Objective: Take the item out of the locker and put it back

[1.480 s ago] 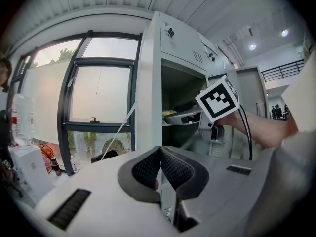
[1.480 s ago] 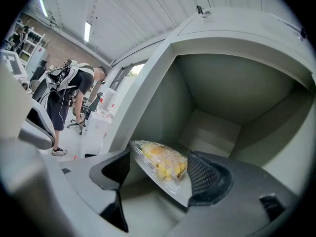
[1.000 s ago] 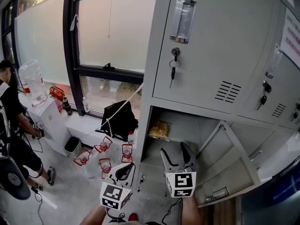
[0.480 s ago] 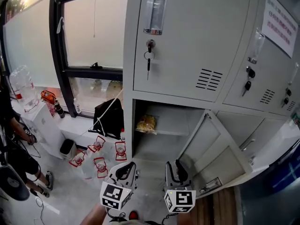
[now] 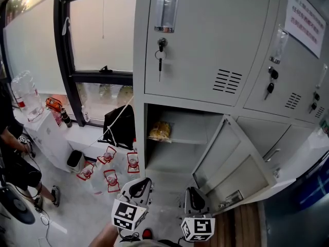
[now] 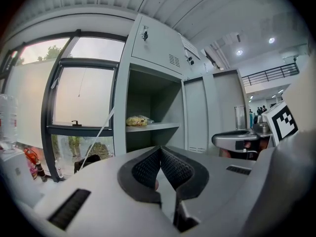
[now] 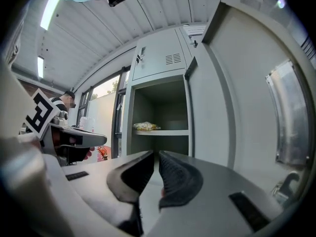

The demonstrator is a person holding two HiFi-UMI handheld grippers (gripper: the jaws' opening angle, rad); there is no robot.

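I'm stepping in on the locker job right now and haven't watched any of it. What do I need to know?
Left gripper: shut, empty, outside the locker.
Right gripper: jaws have just been closing and are now all but together, with nothing between them; also outside.
Yellow snack packet: lies on the shelf of the open compartment; its door stands open at the right.
Done: door open. Whether the packet has already been out and back cannot be told.
Left: if not, take it out and return it to the shelf.

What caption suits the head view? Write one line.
Open locker, yellow packet on its shelf; below, left gripper shut, right gripper with jaws just closed, nothing between.
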